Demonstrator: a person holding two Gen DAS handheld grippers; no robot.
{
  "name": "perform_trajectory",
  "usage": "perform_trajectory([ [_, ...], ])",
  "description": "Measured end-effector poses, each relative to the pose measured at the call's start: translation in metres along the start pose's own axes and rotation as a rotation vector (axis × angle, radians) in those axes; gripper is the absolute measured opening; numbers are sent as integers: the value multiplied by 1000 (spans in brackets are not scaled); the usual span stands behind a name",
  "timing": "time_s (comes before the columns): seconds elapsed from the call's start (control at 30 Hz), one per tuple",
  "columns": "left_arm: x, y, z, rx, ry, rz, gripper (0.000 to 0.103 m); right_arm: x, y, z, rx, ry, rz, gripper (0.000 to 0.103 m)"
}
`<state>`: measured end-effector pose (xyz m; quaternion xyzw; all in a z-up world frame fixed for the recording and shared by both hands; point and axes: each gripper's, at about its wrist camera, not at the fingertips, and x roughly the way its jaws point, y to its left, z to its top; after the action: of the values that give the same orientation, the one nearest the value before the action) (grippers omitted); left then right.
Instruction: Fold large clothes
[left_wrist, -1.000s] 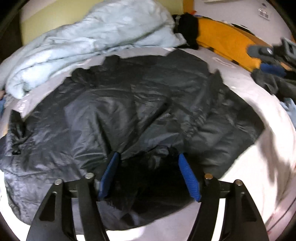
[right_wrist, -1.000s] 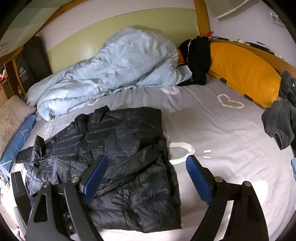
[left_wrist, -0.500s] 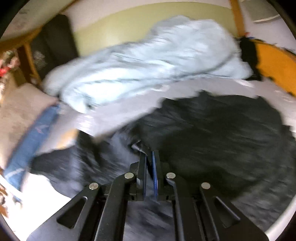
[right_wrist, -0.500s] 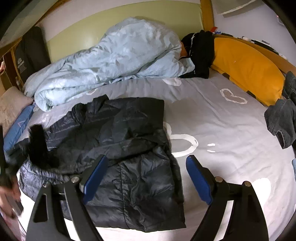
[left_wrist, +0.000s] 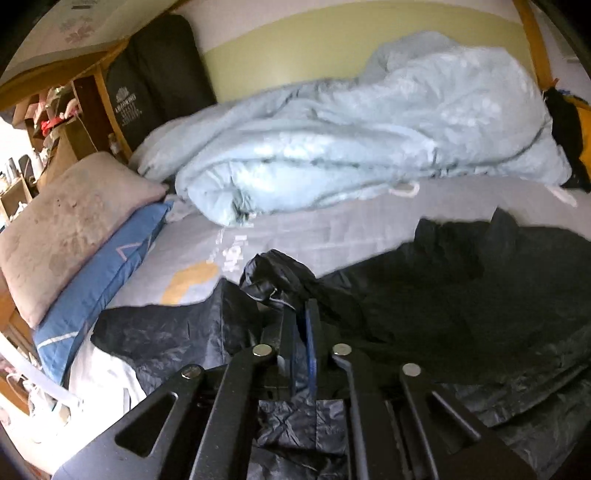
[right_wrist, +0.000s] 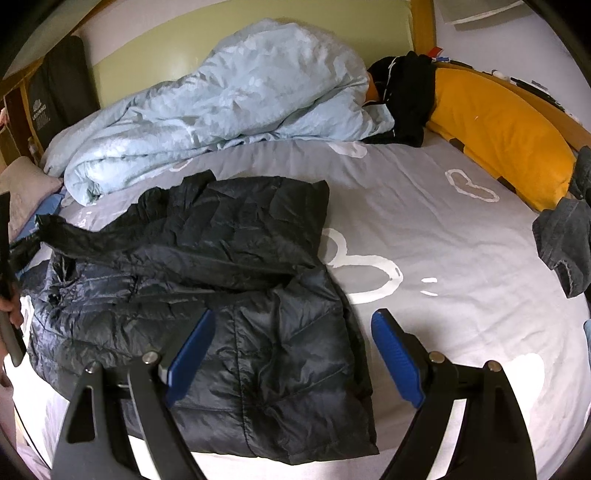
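On the bed (right_wrist: 424, 206), a black puffer jacket (right_wrist: 229, 280) lies spread over the grey sheet, one sleeve drawn out toward the pillows (left_wrist: 70, 236). Left gripper (left_wrist: 301, 314): blue fingers pressed together, pinching a bunched fold of that sleeve. Right gripper (right_wrist: 291, 343): fingers spread wide, hovering above the jacket's lower edge, touching nothing. A pale blue duvet (right_wrist: 221, 107) is heaped behind.
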<state>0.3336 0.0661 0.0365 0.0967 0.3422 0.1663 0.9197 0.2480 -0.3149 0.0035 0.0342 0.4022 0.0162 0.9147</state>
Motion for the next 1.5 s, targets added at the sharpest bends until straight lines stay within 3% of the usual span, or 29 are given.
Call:
perform_trajectory([
  [0.03, 5, -3, -2, 12, 16, 4, 16, 1, 1, 0, -4, 2, -3, 85],
  [0.07, 8, -6, -6, 23, 31, 13, 40, 0, 1, -1, -6, 1, -3, 85],
  [0.13, 14, -4, -17, 23, 54, 26, 71, -2, 2, -1, -10, -2, -1, 85],
  [0.23, 8, 9, -29, -33, 64, -51, 72, -5, 3, -1, -17, -19, -1, 85],
  [0.47, -39, 52, -52, -123, 39, -208, 93, -7, 10, -2, -39, -38, -7, 86],
  [0.53, -56, 65, -65, -147, 32, -254, 94, -7, 14, -2, -50, -38, -9, 86],
  [0.67, -76, 82, -94, -153, 40, -290, 94, -8, 7, -6, -23, -29, -1, 86],
  [0.77, -76, 92, -121, -180, 97, -311, 95, -4, -6, -13, 37, -2, -7, 86],
  [0.93, -52, 103, -159, -223, 202, -309, 95, 9, -20, -31, 47, 73, -19, 86],
  [1.03, -30, 97, -174, -225, 330, -331, 80, 31, -23, -41, 56, 160, 20, 86],
  [1.1, -18, 97, -181, -285, 374, -389, 72, 47, -26, -47, 82, 216, 60, 86],
  [1.13, -13, 98, -184, -321, 389, -409, 65, 55, -29, -50, 119, 231, 91, 79],
  [1.17, -11, 98, -186, -339, 395, -428, 48, 59, -30, -53, 139, 235, 107, 77],
  [1.2, -11, 96, -186, -346, 389, -456, 39, 60, -29, -54, 138, 232, 104, 66],
  [1.23, -15, 95, -185, -341, 376, -479, 22, 58, -27, -53, 117, 209, 104, 45],
  [1.3, -30, 90, -181, -306, 333, -476, 13, 51, -24, -52, 111, 188, 175, 15],
  [1.37, -48, 85, -181, -249, 294, -430, 10, 37, -22, -53, 106, 154, 159, 11],
  [1.5, -83, 89, -187, -245, 269, -423, 9, -4, -24, -64, 114, 82, 123, 9],
])
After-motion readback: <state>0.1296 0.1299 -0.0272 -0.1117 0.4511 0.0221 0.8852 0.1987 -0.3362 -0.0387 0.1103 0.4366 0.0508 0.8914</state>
